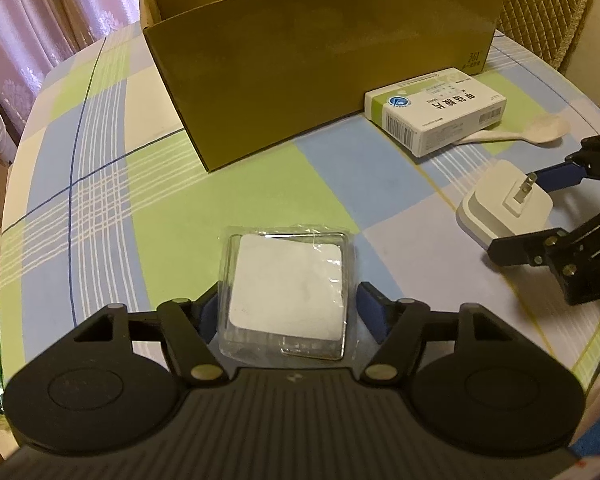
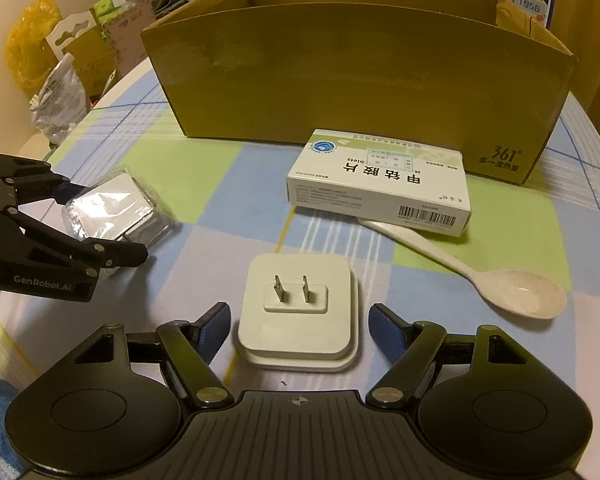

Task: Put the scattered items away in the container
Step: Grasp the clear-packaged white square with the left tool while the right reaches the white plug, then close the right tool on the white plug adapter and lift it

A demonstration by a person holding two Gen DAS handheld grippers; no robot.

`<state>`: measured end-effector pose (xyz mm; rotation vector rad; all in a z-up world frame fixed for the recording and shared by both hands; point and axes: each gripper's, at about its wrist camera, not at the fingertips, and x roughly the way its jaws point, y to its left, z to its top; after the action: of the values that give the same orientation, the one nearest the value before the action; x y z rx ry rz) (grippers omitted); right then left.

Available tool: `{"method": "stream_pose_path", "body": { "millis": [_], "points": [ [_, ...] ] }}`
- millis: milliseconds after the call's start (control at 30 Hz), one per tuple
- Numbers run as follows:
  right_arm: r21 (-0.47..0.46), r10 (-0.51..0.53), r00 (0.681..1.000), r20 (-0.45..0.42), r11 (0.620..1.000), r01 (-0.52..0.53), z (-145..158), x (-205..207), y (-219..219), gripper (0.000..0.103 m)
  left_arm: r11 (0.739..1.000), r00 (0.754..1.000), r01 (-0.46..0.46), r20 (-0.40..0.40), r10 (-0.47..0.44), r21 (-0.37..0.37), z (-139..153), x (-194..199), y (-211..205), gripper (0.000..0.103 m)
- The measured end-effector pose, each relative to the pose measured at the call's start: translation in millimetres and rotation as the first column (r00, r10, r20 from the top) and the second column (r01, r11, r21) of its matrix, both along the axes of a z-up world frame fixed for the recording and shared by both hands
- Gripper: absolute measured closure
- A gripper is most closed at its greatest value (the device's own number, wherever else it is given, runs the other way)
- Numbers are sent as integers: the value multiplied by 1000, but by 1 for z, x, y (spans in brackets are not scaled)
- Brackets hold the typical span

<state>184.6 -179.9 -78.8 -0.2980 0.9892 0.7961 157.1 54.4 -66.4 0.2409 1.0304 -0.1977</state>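
A brown cardboard box [image 1: 312, 60] [image 2: 356, 76] stands open-topped at the far side of the checked tablecloth. My left gripper [image 1: 290, 310] is open, its fingers on either side of a clear-wrapped square packet [image 1: 288, 288] [image 2: 112, 210] lying on the cloth. My right gripper [image 2: 298, 326] is open around a white plug adapter [image 2: 298, 316] [image 1: 500, 206] lying prongs up; small gaps show between its fingers and the adapter. A white medicine box [image 2: 380, 184] [image 1: 440, 114] lies in front of the cardboard box, resting on the handle of a white spoon [image 2: 496, 280] [image 1: 528, 130].
The round table's edge [image 2: 100, 100] curves close on the left. Bags and cartons [image 2: 60, 60] stand beyond it. A woven chair back [image 1: 548, 8] rises behind the box on the right. Curtains [image 1: 28, 20] hang at the far left.
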Motion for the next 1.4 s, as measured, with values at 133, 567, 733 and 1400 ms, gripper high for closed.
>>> {"method": "stream_pose_path", "body": {
  "millis": [133, 567, 733, 1400],
  "points": [
    [3, 3, 1000, -5, 1000, -3, -1, 0, 0, 41, 1000, 1000, -20, -4, 20, -18, 2, 3, 4, 37],
    [25, -11, 1000, -5, 1000, 11, 2, 3, -4, 41, 999, 999, -29, -19, 28, -24, 2, 2, 3, 49],
    [35, -16, 1000, -2, 999, 16, 4, 2, -6, 41, 999, 999, -42, -12, 41, -34, 7, -6, 5, 49],
    [154, -110, 994, -9, 982, 110, 53, 6, -36, 41, 990, 994, -100, 36, 104, -99, 47, -37, -13, 49]
  ]
}}
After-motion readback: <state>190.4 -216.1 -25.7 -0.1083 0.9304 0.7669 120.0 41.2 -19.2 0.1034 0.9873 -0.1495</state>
